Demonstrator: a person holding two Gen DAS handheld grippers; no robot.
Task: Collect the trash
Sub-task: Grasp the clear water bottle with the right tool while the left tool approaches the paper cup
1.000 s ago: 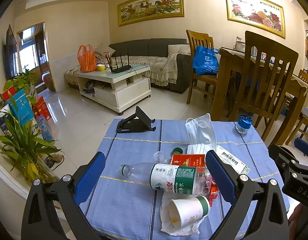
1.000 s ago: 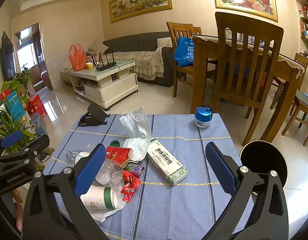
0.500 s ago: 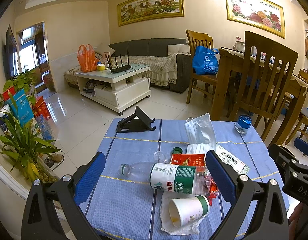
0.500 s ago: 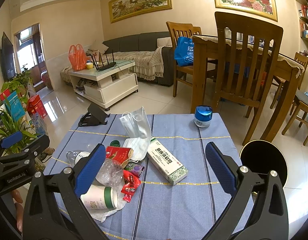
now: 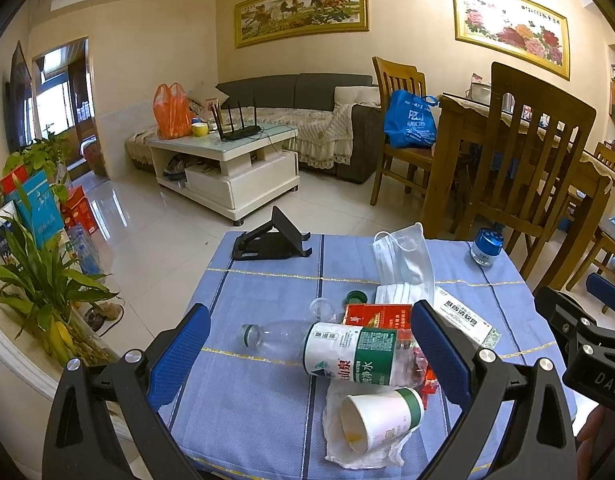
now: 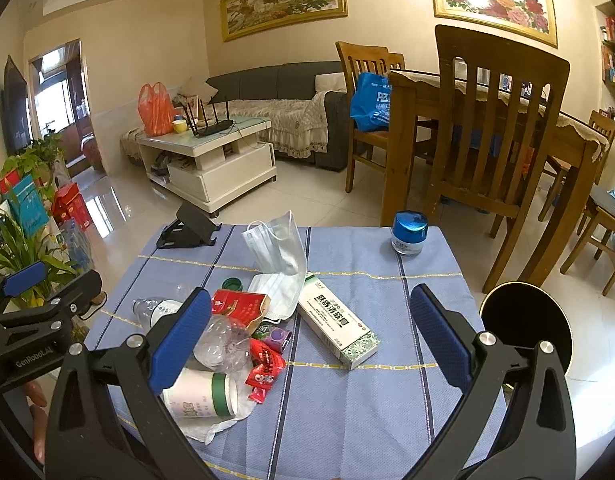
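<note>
The left gripper (image 5: 307,344) and right gripper (image 6: 307,328) are hanging wide open and empty above the trash: a bottle (image 5: 331,346), paper cup (image 5: 381,416) and mask (image 6: 281,248) are lying together on the blue cloth (image 6: 387,420), ready for picking.

"GenRobot.AI" marks the left hand-held gripper (image 6: 27,292); "WATER" the bottle (image 5: 347,354).
</note>
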